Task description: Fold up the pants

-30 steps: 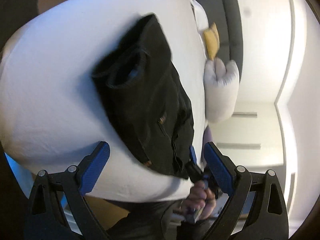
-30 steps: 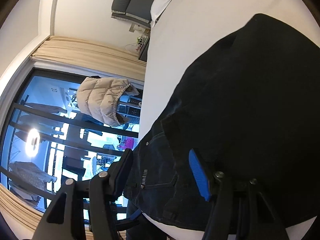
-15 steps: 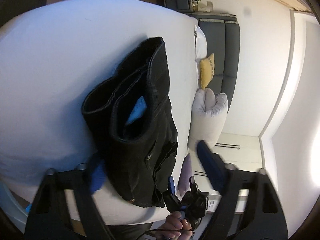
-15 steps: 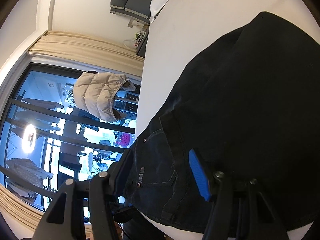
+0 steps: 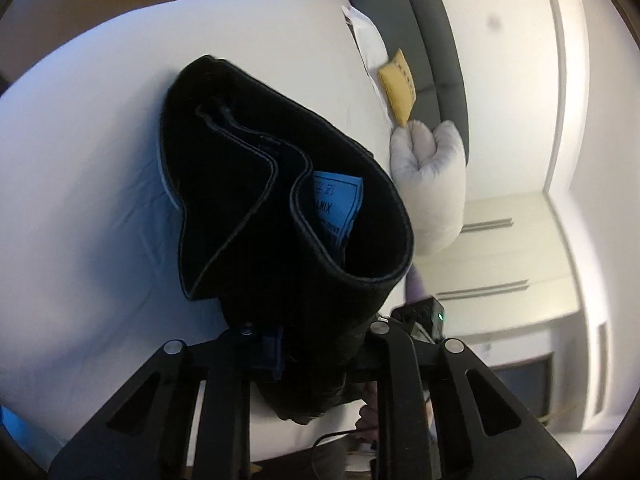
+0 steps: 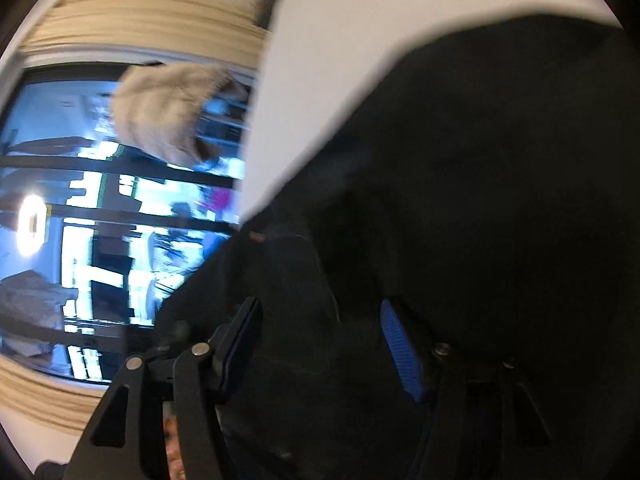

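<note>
The black pants lie bunched on the white bed, waistband gaping toward me with a blue label inside. My left gripper is shut on the waistband edge, with cloth between its fingers. In the right wrist view the pants fill most of the blurred frame. My right gripper has its jaws apart with dark cloth lying between them; the blue pad of one finger shows.
A white pillow and a yellow cushion lie at the bed's far side by a grey headboard. A large window with a hanging beige jacket shows in the right wrist view.
My left gripper moved in onto the waistband and shut on it. The right wrist view has gone blurred from motion, its jaws still apart over the cloth.
</note>
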The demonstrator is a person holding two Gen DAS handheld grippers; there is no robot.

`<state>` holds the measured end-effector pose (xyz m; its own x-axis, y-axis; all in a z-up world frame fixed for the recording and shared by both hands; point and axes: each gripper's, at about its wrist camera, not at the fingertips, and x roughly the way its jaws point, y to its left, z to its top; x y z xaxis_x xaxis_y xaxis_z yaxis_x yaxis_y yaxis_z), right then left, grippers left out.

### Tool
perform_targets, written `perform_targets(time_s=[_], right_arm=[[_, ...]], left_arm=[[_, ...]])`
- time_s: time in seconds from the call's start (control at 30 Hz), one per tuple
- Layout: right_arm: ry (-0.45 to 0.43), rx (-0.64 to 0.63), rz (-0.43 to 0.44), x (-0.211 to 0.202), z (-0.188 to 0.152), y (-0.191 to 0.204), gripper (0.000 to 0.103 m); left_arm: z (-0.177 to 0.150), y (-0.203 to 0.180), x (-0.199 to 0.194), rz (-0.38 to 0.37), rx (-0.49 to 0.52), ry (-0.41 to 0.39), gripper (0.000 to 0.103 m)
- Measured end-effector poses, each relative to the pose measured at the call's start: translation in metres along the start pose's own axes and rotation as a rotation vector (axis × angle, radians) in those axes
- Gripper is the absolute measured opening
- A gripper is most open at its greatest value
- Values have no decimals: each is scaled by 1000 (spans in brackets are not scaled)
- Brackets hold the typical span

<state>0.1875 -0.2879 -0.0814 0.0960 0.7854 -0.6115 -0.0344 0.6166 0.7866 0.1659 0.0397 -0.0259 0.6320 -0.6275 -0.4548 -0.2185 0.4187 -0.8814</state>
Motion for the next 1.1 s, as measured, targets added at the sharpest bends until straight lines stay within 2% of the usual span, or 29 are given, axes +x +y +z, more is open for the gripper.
perform_targets(time_s=[0.2, 0.47, 0.6, 0.77, 0.8, 0.97, 1.1], right_arm=[[-47, -28, 23, -9, -7, 1, 65], [-169, 59, 147, -77, -14, -26, 71], [-223, 71, 199, -115, -13, -37, 75], [-230, 52, 263, -139, -8, -45, 83], [-227, 53, 266, -139, -8, -46, 85], [-183, 104, 253, -121, -9, -62, 88], [-164, 77, 293, -114, -8, -55, 90]], left_arm=[[6, -34, 27, 61, 151, 23, 14], [-6, -101, 67, 63, 376, 64, 14], [-30, -134, 103, 48, 507, 131, 14], [-72, -161, 158, 59, 669, 227, 14], [-84, -164, 172, 74, 725, 252, 14], [-129, -160, 195, 88, 835, 358, 11], [-154, -165, 217, 104, 914, 422, 11]])
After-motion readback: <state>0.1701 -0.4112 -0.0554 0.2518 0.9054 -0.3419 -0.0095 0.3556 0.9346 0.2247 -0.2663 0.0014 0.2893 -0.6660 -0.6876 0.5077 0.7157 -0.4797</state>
